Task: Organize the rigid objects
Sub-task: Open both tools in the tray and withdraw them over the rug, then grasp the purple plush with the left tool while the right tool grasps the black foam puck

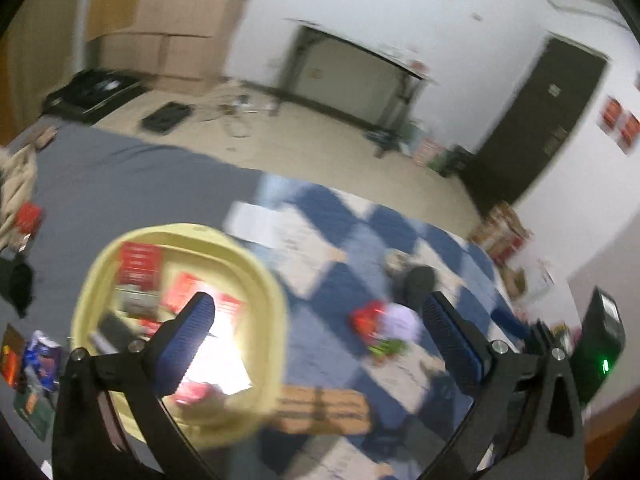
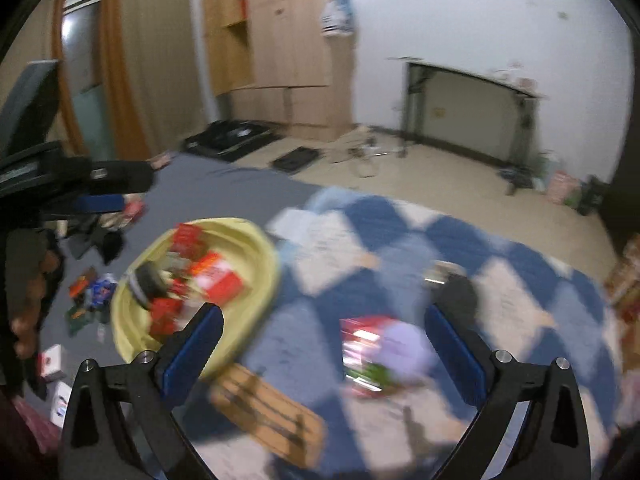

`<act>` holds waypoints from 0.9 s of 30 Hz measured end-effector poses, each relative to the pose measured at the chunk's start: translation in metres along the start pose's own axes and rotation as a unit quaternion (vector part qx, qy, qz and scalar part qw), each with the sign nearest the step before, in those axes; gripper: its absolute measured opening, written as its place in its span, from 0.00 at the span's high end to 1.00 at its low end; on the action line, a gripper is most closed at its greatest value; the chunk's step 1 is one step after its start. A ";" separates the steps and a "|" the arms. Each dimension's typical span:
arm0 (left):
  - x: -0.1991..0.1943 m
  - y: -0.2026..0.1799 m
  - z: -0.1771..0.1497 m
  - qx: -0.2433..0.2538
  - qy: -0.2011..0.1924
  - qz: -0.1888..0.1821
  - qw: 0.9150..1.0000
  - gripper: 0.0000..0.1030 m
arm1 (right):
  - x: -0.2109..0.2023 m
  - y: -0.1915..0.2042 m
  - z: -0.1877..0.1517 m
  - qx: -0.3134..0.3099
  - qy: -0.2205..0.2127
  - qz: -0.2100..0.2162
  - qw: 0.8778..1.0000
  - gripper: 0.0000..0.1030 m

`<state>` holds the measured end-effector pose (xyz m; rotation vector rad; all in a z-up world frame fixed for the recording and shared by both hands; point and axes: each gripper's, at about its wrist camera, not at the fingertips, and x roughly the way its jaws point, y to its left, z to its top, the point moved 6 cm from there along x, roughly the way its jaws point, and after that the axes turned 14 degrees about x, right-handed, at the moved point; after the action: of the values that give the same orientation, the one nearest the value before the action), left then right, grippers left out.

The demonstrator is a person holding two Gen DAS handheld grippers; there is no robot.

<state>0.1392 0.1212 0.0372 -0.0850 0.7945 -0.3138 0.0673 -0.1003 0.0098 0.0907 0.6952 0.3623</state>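
Yellow basin [image 2: 256,240], one; two grippers, fingers [image 2: 196,344] apart, empty.

One yellow basin [image 2: 256,240], one wooden rack [image 2: 268,412], one purple packet [image 2: 404,348]; the basin's red boxes blur uncountably.

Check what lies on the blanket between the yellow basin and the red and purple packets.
Mostly bare blue-and-white checked blanket. In the right wrist view only a wooden slatted piece lies nearer the camera, below the stretch from the yellow basin to the packets.
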 end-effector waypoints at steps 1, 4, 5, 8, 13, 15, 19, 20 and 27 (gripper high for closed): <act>0.000 -0.017 -0.001 0.009 0.000 -0.008 1.000 0.00 | -0.013 -0.014 -0.004 0.009 -0.005 -0.011 1.000 0.00; 0.008 -0.051 -0.007 0.030 0.011 -0.018 0.999 0.00 | -0.041 -0.061 -0.013 0.047 -0.005 -0.035 0.998 0.00; 0.011 -0.057 -0.008 0.034 0.015 -0.022 0.999 0.00 | -0.048 -0.072 -0.016 0.056 -0.007 -0.042 0.998 0.00; 0.019 -0.070 -0.011 0.050 0.020 -0.016 0.998 0.00 | -0.060 -0.095 -0.019 0.074 -0.011 -0.053 0.996 0.00; 0.053 -0.086 -0.026 0.078 0.035 -0.021 0.996 0.00 | -0.047 -0.109 -0.014 0.102 -0.007 -0.050 0.993 0.00; 0.083 -0.086 -0.039 0.084 0.061 -0.011 0.995 0.00 | -0.024 -0.116 -0.009 0.124 -0.001 -0.041 0.991 0.00; 0.132 -0.094 -0.063 0.094 0.090 -0.023 0.991 0.00 | 0.034 -0.135 0.002 0.166 0.029 -0.041 0.985 0.00; 0.144 -0.096 -0.068 0.102 0.097 -0.020 0.990 0.00 | 0.050 -0.139 0.005 0.179 0.040 -0.039 0.982 0.00; 0.201 -0.109 -0.079 0.114 0.113 -0.035 0.986 0.01 | 0.133 -0.137 0.023 0.187 0.094 -0.023 0.978 0.00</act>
<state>0.1887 -0.0412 -0.1354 0.1392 0.9754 -0.4855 0.2168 -0.1803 -0.0810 0.4018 0.9460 0.1926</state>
